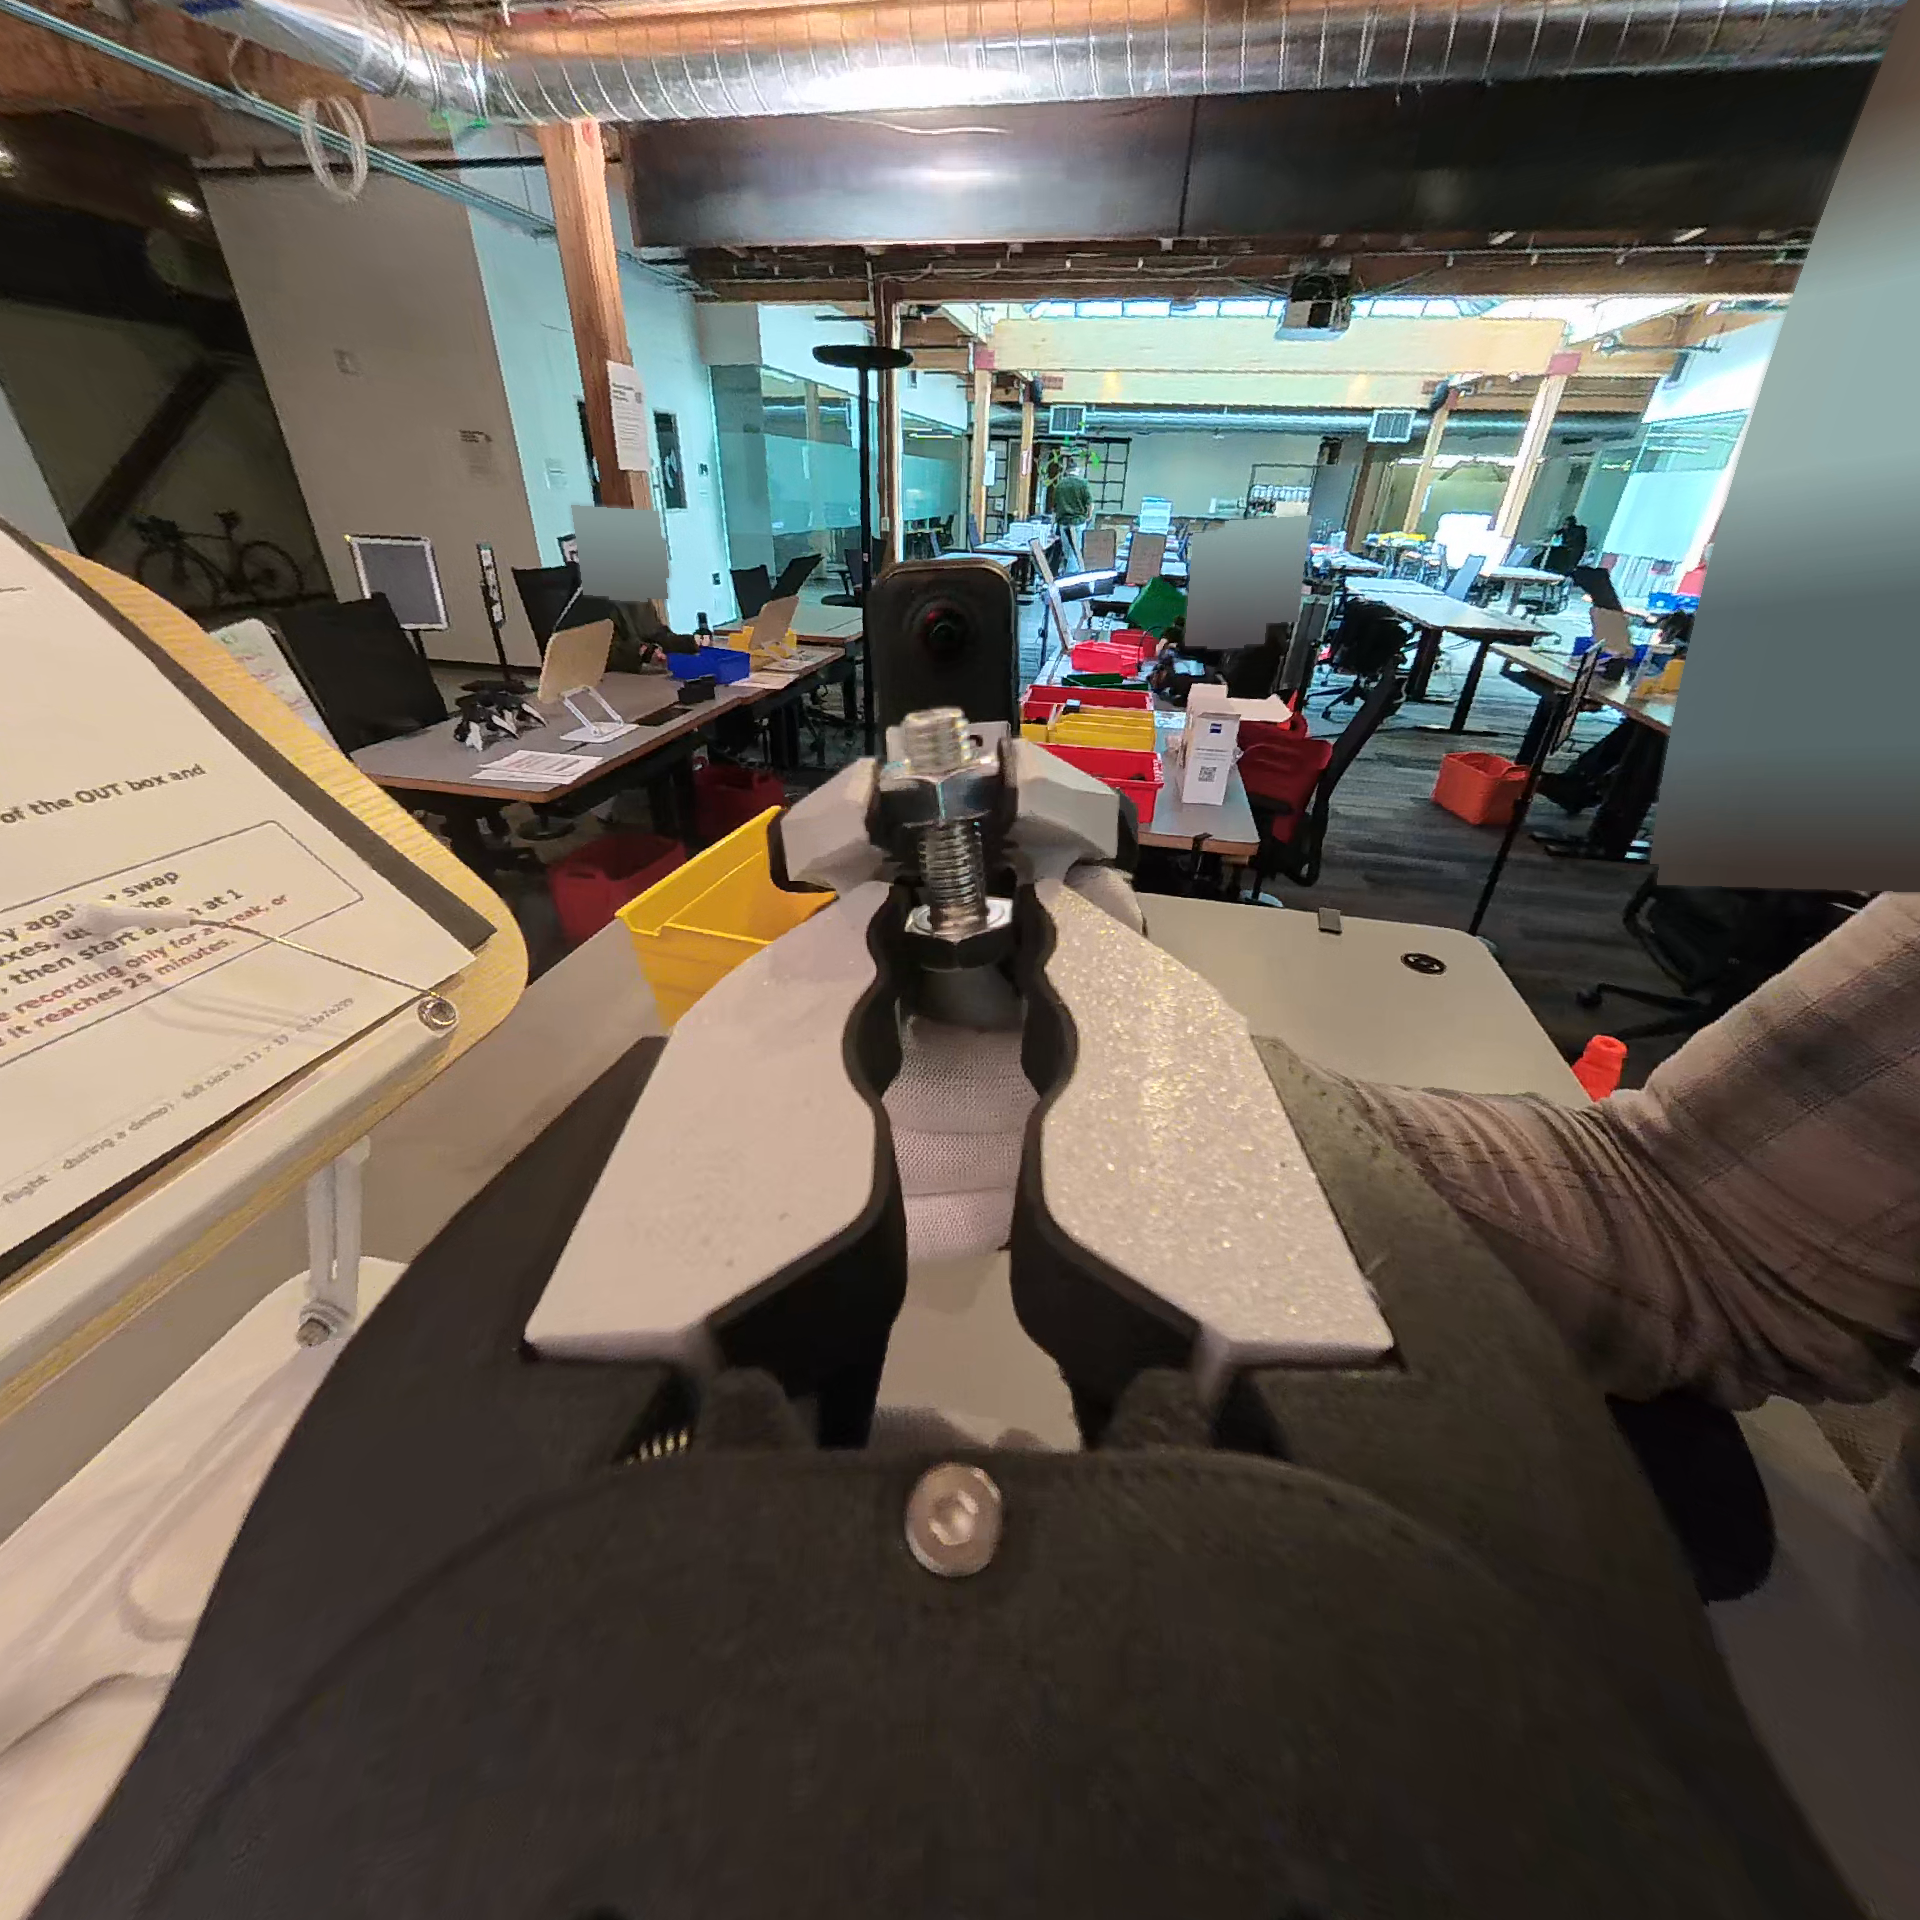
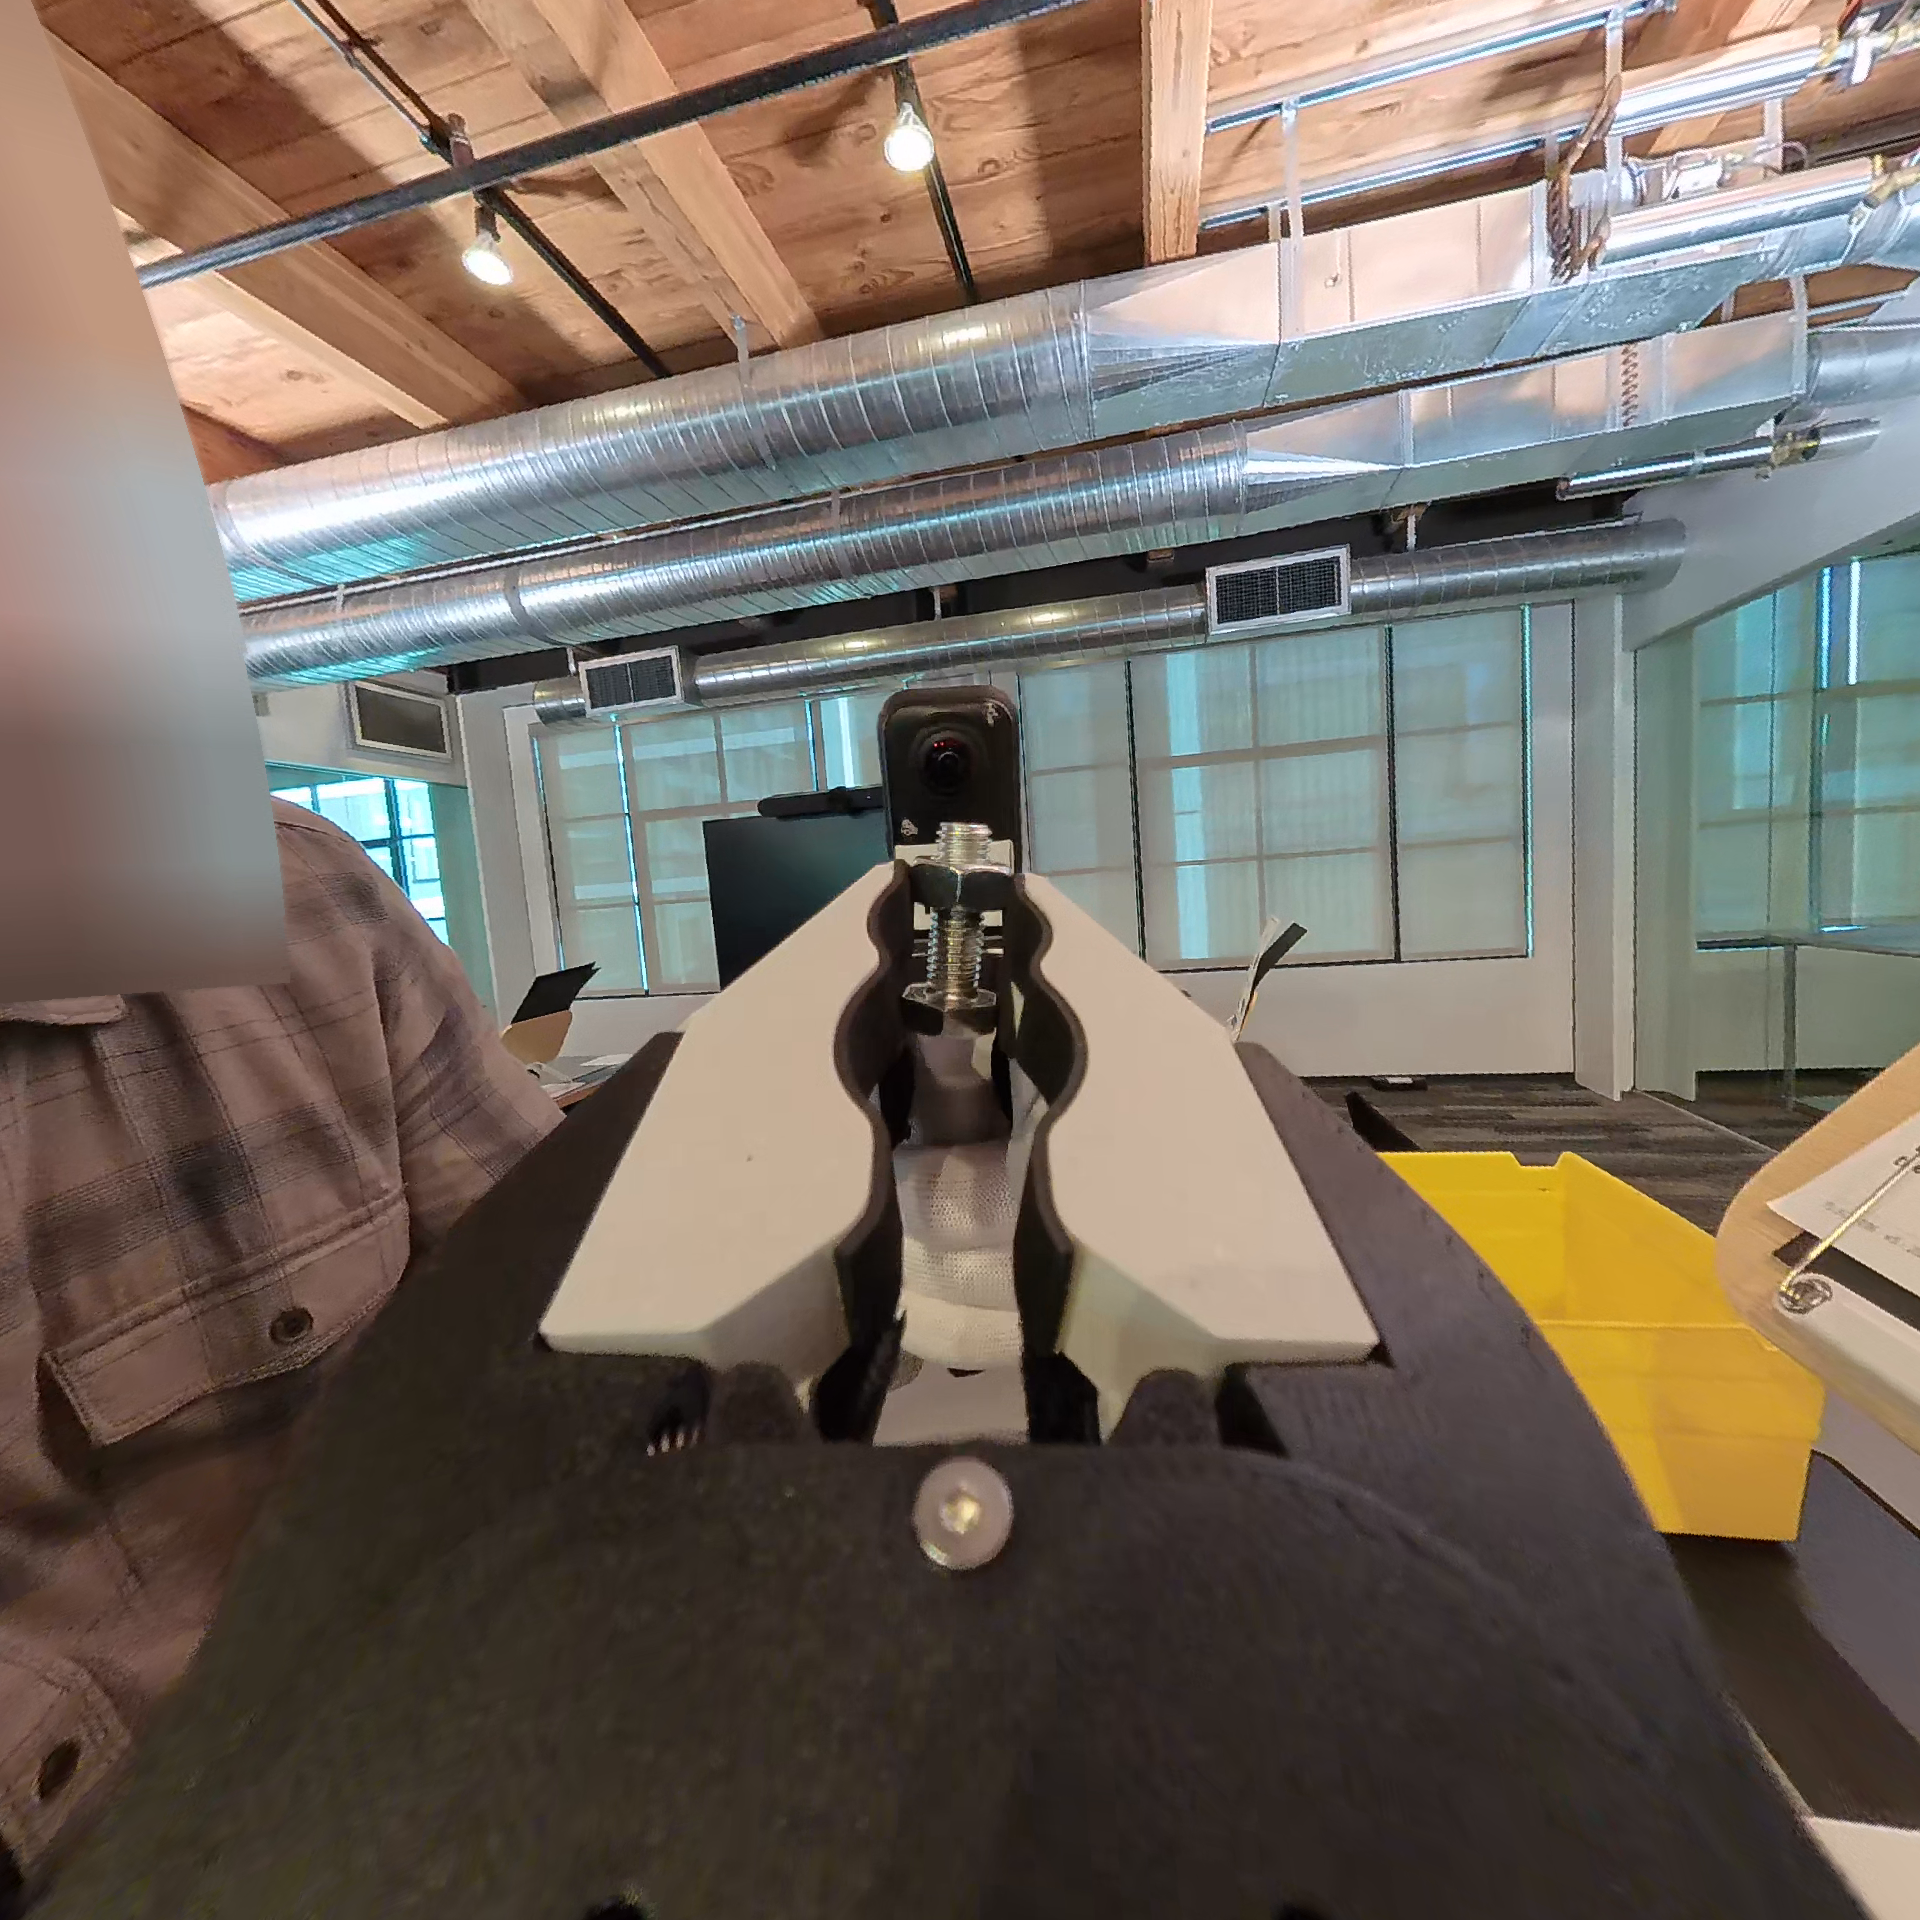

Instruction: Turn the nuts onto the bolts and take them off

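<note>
A silver bolt [image 1: 953, 857] stands upright between the two grippers, which face each other. My left gripper [image 1: 953, 923] is shut on the bolt's hex head at the bottom. A silver hex nut [image 1: 940, 795] sits high on the thread, with a few turns of thread bare above it. In the left wrist view the right gripper's grey fingers [image 1: 1055, 795] close on that nut. In the right wrist view my right gripper [image 2: 954, 885] is shut on the nut [image 2: 951, 883], and the bolt [image 2: 951, 951] hangs below it in the gap between the fingers.
A yellow bin [image 1: 717, 914] stands on the grey table [image 1: 1299, 977]; it also shows in the right wrist view [image 2: 1590, 1299]. A wooden stand with an instruction sheet [image 1: 208, 935] is at the left. A person's plaid sleeve [image 1: 1662, 1143] reaches in from the right. Less than 4 cm separates the two grippers' tips.
</note>
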Demonstrator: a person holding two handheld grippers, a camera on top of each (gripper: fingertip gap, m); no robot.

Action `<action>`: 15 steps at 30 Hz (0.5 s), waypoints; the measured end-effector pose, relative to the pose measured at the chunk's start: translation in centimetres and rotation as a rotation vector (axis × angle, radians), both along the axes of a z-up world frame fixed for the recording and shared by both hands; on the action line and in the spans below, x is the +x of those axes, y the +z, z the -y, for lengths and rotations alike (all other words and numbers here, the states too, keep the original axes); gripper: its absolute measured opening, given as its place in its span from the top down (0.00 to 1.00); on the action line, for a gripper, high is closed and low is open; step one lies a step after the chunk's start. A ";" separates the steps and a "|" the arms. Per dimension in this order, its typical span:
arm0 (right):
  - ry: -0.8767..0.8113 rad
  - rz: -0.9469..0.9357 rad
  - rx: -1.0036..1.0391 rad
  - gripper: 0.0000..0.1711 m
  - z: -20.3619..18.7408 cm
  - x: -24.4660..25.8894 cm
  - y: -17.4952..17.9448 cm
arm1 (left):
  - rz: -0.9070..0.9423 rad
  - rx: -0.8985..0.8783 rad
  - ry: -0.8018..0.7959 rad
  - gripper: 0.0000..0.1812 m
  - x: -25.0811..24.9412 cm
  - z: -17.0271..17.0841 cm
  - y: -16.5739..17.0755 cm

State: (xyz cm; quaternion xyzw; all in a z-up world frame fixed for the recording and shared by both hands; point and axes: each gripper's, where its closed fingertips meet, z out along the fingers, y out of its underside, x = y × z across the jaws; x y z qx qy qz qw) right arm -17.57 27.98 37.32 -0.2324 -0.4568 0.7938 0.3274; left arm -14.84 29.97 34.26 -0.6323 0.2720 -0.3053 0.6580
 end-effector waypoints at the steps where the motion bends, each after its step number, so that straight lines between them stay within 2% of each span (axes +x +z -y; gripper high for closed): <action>1: 0.004 -0.006 -0.001 0.91 0.0 0.1 0.1 | 0.008 0.000 -0.013 0.89 0.1 0.1 0.1; 3: 0.011 0.000 0.001 0.91 0.2 0.0 0.0 | 0.007 -0.021 -0.027 0.89 0.1 0.2 -0.1; 6: 0.033 -0.017 -0.015 0.91 0.4 0.3 0.3 | -0.041 -0.030 -0.068 0.81 0.6 0.9 -0.5; 8: 0.044 -0.011 0.017 0.91 0.9 0.3 0.0 | -0.055 0.012 -0.013 0.88 0.2 0.6 0.0; 11: 0.047 -0.020 0.047 0.91 1.5 0.2 -0.1 | -0.040 -0.020 -0.072 0.87 0.6 1.2 -0.1; 15: 0.032 -0.027 0.038 0.91 1.4 0.1 0.0 | -0.043 -0.008 -0.067 0.90 0.5 1.2 -0.1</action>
